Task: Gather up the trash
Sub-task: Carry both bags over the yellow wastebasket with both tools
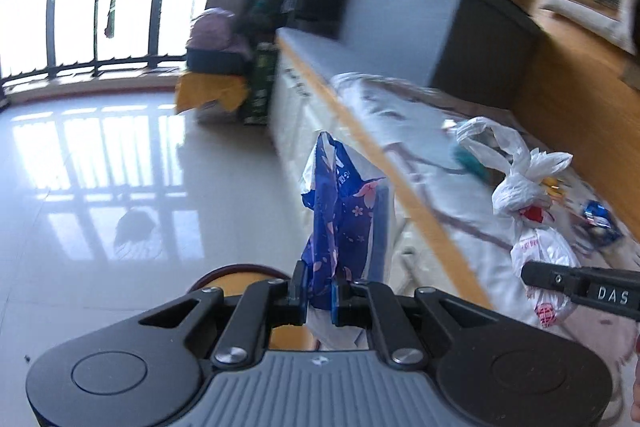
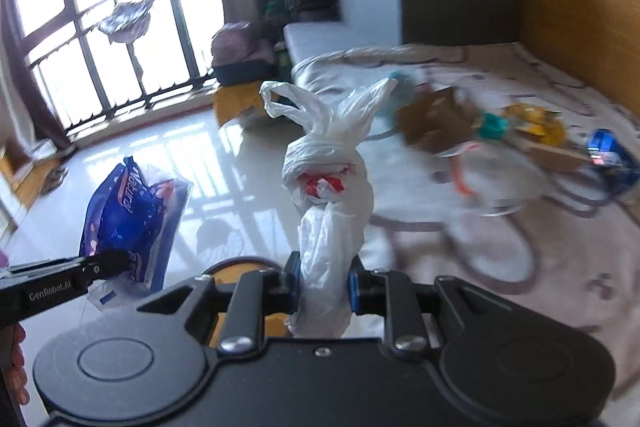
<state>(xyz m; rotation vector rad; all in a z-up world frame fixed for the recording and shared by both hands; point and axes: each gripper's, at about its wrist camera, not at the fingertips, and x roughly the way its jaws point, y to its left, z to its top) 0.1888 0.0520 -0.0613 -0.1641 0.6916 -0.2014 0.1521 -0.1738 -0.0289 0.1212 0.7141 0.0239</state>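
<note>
Two grippers, each clamped on trash. Left gripper [image 1: 320,293] pinches a blue flowered wrapper [image 1: 340,219], jaws nearly closed, held up over the glossy tiled floor [image 1: 120,167]. Right gripper [image 2: 322,291] squeezes the body of a knotted white plastic bag [image 2: 326,195], jaws narrow. More litter lies on the patterned cloth [image 2: 460,227]: cardboard piece [image 2: 436,125], blue packet [image 2: 610,155], yellow wrapper [image 2: 536,121].

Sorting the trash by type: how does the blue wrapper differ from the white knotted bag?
The blue wrapper is printed packaging, flat and open; the white bag is plain plastic with red print, knotted shut and bulging. The left gripper holds the wrapper, the right gripper the bag. Both are thin plastic, pinched.
</note>
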